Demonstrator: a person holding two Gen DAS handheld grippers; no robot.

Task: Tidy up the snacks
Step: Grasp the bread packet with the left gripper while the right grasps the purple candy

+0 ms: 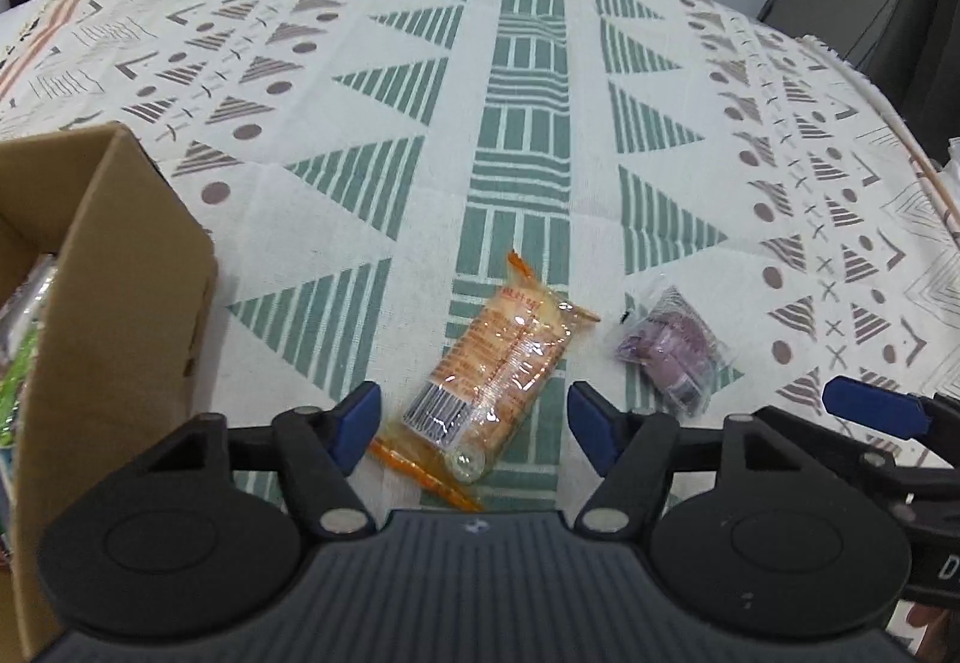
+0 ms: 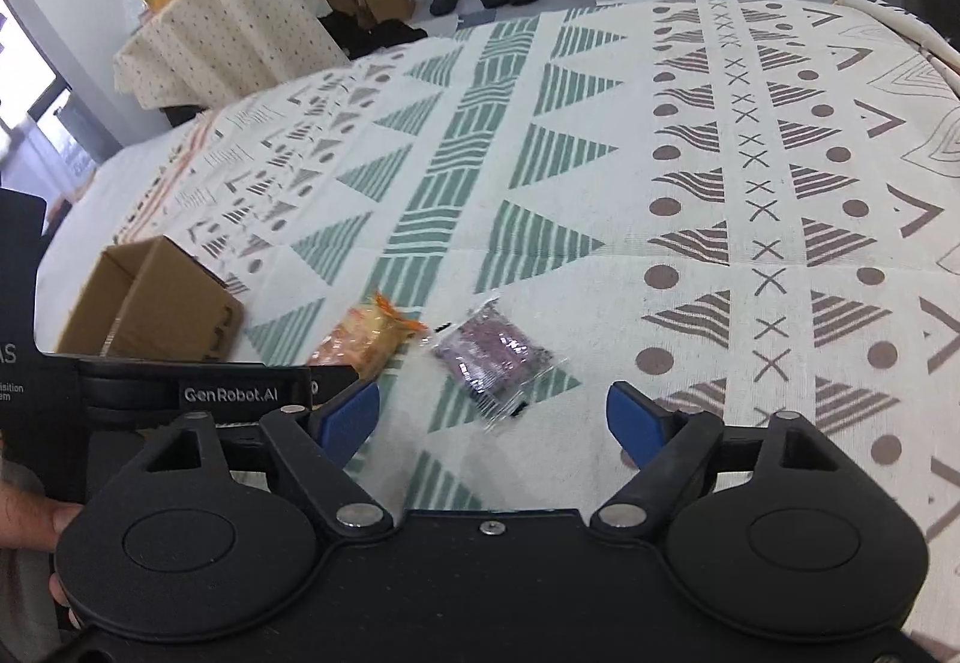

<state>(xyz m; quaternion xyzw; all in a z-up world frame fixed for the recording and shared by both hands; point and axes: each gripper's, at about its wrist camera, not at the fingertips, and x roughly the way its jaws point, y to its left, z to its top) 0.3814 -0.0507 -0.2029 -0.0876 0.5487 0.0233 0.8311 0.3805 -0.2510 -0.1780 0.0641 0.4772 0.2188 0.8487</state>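
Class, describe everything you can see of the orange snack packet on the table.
The orange snack packet is a clear, glossy wrapper tinted orange, with crimped ends, a barcode panel at its near end and round crackers showing through. It lies flat and slanted on the patterned tablecloth, unopened as far as shows, between the open left gripper fingers, which do not touch it.

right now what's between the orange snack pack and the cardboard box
Only bare patterned tablecloth lies between the orange snack pack and the cardboard box, seen in the left wrist view.

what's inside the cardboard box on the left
Through the open top of the cardboard box, the left wrist view shows shiny silver and green packaging at the far left edge. The box wall hides the rest, so the contents can't be counted.
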